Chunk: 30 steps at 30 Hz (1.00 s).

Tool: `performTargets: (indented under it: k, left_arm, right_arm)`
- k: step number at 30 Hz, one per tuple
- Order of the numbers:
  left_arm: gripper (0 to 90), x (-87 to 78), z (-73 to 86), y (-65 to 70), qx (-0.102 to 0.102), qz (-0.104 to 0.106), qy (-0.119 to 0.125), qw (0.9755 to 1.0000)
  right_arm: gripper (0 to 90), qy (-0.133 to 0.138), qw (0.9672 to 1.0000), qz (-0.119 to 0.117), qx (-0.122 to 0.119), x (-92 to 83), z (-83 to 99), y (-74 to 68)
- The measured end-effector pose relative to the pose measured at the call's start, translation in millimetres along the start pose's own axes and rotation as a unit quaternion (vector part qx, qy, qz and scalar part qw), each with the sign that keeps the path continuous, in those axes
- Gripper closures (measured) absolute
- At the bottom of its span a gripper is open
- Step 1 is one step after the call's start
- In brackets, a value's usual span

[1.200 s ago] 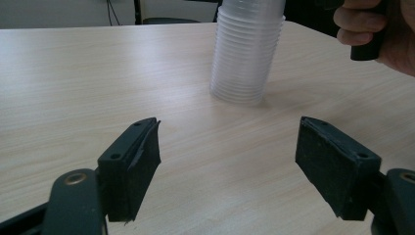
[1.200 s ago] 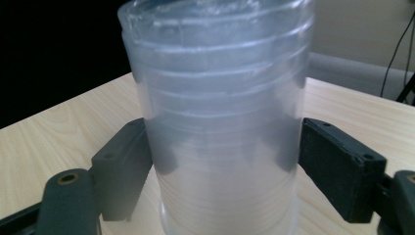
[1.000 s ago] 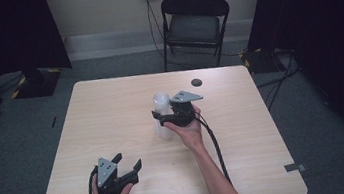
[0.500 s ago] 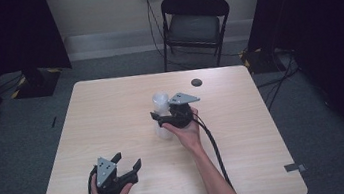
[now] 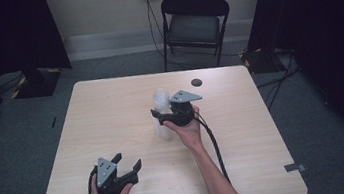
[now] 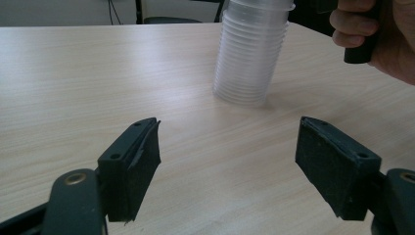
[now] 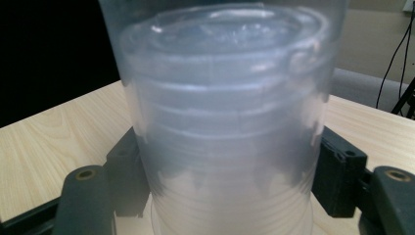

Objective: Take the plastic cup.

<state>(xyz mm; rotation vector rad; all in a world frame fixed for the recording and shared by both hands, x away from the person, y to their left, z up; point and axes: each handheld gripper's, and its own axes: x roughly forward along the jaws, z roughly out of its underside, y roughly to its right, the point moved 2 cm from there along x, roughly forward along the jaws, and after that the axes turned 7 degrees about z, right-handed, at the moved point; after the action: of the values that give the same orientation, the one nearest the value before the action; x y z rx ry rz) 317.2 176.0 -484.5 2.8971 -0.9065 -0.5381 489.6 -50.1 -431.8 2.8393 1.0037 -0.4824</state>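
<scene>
Right fingers (image 7: 337,178) apparently pressed around cup stack (image 7: 225,122).

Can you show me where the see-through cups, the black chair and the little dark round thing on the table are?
Stack of clear plastic cups (image 6: 250,54), left gripper view, ribbed side wall.
Black folding metal chair (image 5: 193,27), high view, seat.
Small dark round disc (image 5: 196,81), high view, its middle.

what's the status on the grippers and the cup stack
Right gripper jaws just closed onto cup stack. Left gripper open, idle near table edge. Nothing in the way.
</scene>
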Motion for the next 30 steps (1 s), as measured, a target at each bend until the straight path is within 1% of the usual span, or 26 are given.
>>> performTargets:
  k: [2, 3, 6, 10, 15, 17, 18, 22, 25, 30]
  left_arm:
    - [24.6, 0.1, -0.4, -0.5, -0.002, -0.001, 0.001, 1.0]
    - [24.6, 0.5, -0.8, -0.4, -0.006, 0.001, 0.006, 1.0]
    - [24.7, -0.9, -1.9, -0.4, -0.006, 0.004, 0.004, 1.0]
    - [24.7, -2.3, -2.9, -1.1, -0.007, 0.003, 0.008, 0.9999]
    - [24.7, -0.7, -2.7, -1.2, -0.008, 0.002, 0.005, 1.0]
    - [24.7, -0.1, -2.5, -1.0, -0.008, 0.004, 0.004, 1.0]
    - [24.7, 0.4, -2.3, -0.7, -0.004, 0.003, -0.001, 1.0]
    - [24.7, 0.7, -2.4, -0.4, -0.005, 0.002, 0.001, 1.0]
    - [24.7, 0.6, -3.0, -0.1, -0.005, 0.004, 0.002, 1.0]
    - [24.7, 1.1, -3.1, 0.4, -0.005, 0.005, 0.002, 1.0]
  right_arm:
    - [28.5, 0.002, 1.0, -0.001, 0.001, -0.5, -1.5, -0.1]
    - [28.5, 0.002, 1.0, 0.001, 0.0, -0.6, -1.6, -0.3]
    - [28.5, 0.002, 1.0, 0.0, 0.005, -0.6, -1.4, -0.1]
    - [28.5, 0.006, 1.0, 0.002, 0.002, -0.7, -4.1, -0.7]
    - [28.4, 0.012, 0.9999, 0.003, 0.003, -2.6, -7.0, 0.7]
    - [28.4, 0.012, 0.9999, 0.004, 0.006, -2.9, -7.7, 1.2]
    - [28.5, 0.012, 0.9999, 0.002, 0.01, -2.9, -9.2, 2.3]
    - [28.9, 0.01, 0.9999, 0.003, 0.01, -3.9, -12.9, 2.8]
    - [28.9, 0.018, 0.9998, 0.002, 0.006, -6.1, -16.2, 2.7]
    - [28.7, 0.02, 0.9998, 0.004, 0.007, -7.9, -22.8, 3.6]
